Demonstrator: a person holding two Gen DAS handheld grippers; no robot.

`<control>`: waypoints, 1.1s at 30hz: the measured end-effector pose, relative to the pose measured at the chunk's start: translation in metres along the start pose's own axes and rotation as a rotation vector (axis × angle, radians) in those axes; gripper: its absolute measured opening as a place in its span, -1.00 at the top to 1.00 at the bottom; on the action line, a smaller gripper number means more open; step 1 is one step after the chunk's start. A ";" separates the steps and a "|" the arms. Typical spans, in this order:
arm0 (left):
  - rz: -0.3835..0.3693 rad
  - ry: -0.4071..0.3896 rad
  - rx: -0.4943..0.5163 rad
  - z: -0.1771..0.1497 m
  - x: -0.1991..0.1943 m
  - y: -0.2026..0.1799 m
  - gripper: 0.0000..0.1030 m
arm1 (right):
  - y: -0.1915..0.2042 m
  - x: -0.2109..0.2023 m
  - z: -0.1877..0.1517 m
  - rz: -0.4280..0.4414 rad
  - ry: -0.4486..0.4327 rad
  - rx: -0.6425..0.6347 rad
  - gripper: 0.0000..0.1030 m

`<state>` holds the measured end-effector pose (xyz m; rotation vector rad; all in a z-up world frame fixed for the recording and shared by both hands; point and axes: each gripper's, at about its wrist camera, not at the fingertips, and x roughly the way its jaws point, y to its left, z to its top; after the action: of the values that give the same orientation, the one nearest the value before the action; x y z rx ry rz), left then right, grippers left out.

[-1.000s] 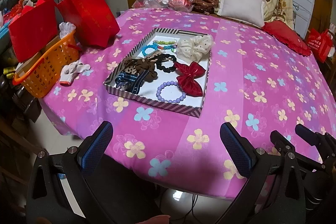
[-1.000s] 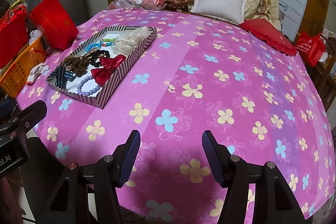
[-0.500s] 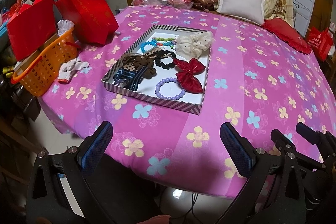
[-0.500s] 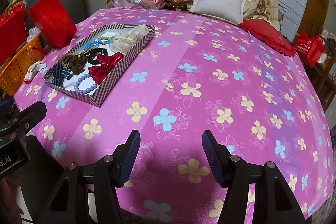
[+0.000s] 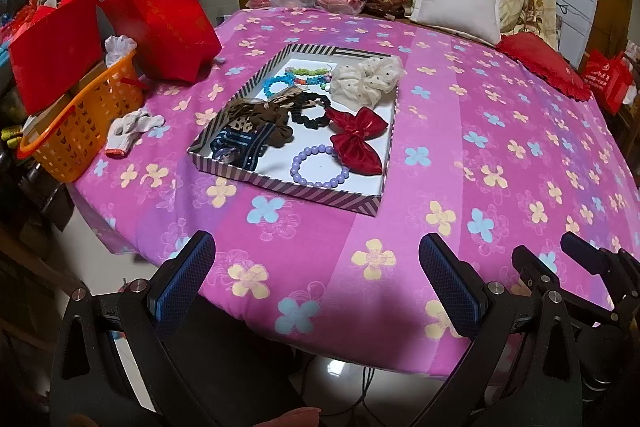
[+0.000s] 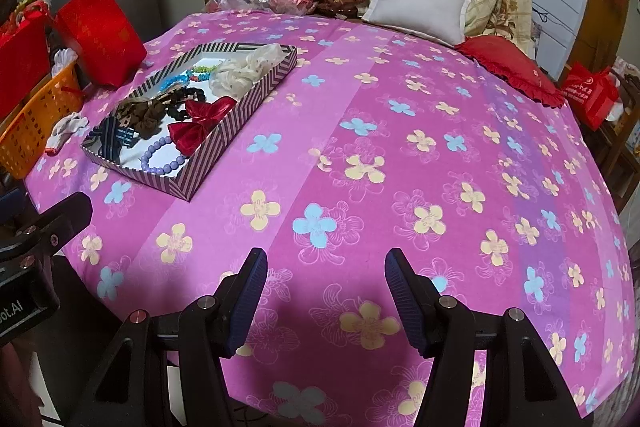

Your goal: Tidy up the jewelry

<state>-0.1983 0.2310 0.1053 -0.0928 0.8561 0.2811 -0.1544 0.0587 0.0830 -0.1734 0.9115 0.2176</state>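
A big round table with a pink flowery cloth fills the room. On it sits a flat striped tray, over at about ten o'clock from where the right tongs point, and close to twelve o'clock from the left tongs.

All the pretty things lie inside the tray. A purple bead bracelet lies at the near edge, at six o'clock in the tray. Just beside it, touching, is a shiny red bow. A black wavy hair tie sits in the middle. A cream puffy scrunchie lies at one o'clock. Blue and green bead strings lie at eleven o'clock by the far wall. A brown hair band and a dark blue striped one are heaped together at eight o'clock.

Both tongs hang over the near rim of the table, well apart from the tray. Both have their jaws spread wide, and nothing is between them.

Nothing of the jewelry lies loose on the cloth, so it is all gathered in one place. That could mean the tidying is finished. It could also mean the things in the tray are waiting to be sorted, since the brown and blue bands are in a messy pile. I cannot tell which

An orange basket, a white glove and red bags sit at nine o'clock
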 end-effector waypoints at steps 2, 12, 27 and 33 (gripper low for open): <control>-0.003 0.002 0.003 0.000 0.002 -0.001 -0.98 | 0.000 0.000 0.000 0.000 0.001 0.001 -0.14; -0.020 -0.001 -0.002 -0.001 0.004 -0.003 -0.98 | -0.005 0.004 0.000 -0.004 0.009 0.006 -0.15; -0.043 0.006 0.018 -0.002 0.008 -0.009 -0.98 | -0.010 0.008 0.000 -0.040 0.008 0.015 -0.15; -0.043 -0.004 0.010 -0.001 0.006 -0.008 -0.98 | -0.014 0.007 0.000 -0.068 -0.003 0.014 -0.15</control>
<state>-0.1930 0.2240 0.0998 -0.1011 0.8506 0.2365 -0.1471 0.0461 0.0782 -0.1909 0.9023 0.1490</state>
